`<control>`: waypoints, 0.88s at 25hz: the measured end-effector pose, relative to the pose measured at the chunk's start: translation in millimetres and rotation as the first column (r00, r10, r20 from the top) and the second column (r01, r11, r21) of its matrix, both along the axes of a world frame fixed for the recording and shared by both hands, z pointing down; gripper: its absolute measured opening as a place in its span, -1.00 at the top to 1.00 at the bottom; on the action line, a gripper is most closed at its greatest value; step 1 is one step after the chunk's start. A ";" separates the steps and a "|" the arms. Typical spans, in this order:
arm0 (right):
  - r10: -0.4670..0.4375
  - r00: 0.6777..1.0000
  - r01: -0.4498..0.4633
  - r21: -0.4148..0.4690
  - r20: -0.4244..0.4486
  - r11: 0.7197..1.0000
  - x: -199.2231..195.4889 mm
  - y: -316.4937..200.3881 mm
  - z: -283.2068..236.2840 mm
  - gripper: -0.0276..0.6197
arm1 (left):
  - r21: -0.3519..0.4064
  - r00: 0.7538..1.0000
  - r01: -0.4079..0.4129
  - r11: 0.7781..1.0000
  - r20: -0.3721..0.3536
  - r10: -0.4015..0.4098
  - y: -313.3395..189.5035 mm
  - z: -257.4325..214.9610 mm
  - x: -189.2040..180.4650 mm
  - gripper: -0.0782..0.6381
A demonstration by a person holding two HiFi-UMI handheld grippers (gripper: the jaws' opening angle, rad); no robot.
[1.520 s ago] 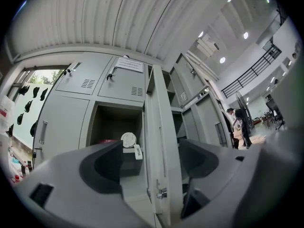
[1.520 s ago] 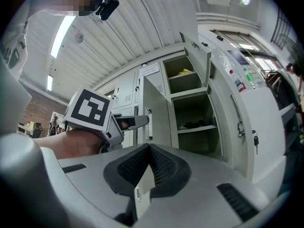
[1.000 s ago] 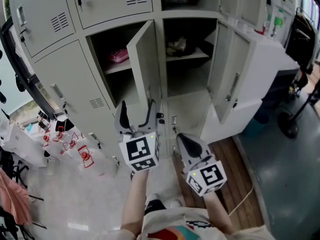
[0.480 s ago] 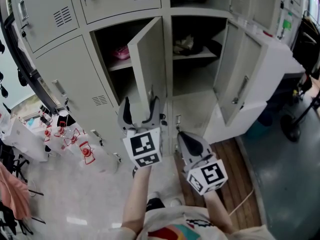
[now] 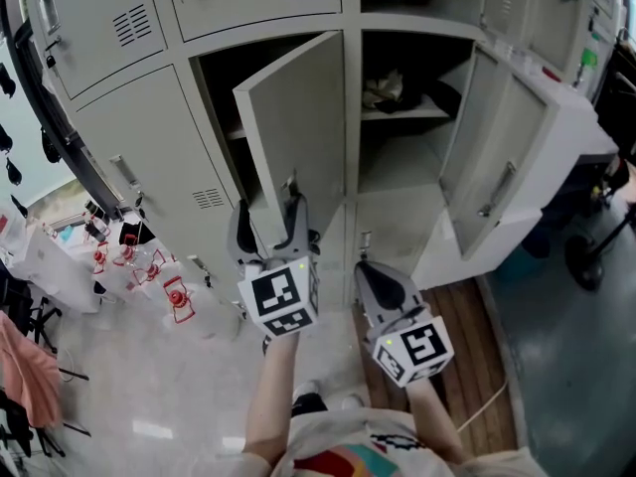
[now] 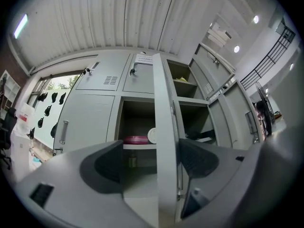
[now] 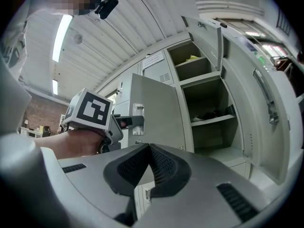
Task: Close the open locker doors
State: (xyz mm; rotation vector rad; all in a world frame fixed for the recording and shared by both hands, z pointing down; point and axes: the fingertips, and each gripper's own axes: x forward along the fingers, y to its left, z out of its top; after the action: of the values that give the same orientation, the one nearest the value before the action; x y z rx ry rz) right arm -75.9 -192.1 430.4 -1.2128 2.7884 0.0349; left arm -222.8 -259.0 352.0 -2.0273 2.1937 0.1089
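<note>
A locker area in an industrial-style hall: a bank of grey metal lockers (image 5: pixel 149 137) with vent slots (image 5: pixel 132 26) stands under a corrugated ceiling (image 6: pixel 118 18) with strip lights (image 7: pixel 61 30), near a railed upper walkway (image 6: pixel 271 53) and a brick wall (image 7: pixel 40 115).

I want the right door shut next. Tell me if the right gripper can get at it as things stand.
Probably yes. The right gripper, jaws shut and empty, is apart from the right door, with nothing between them. The left gripper straddles the left door's edge, off to the side.
</note>
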 end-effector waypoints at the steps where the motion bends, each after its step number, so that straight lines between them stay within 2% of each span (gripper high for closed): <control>1: -0.005 1.000 0.005 0.000 0.003 1.000 -3.4 -1.9 -0.9 0.90 | -0.004 1.000 0.003 1.000 -0.004 -0.003 -1.1 0.8 -3.2 -0.19; 22: -0.032 0.999 0.032 -0.010 -0.005 0.999 -59.8 -40.5 -7.0 0.90 | 0.003 0.995 0.087 0.996 -0.055 -0.087 -29.4 -2.3 -80.2 -0.19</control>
State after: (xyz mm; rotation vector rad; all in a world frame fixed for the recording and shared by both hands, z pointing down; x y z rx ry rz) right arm -135.6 -232.6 423.4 -1.1712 2.8157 0.0222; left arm -303.1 -288.4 349.7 -1.9444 2.3084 0.1618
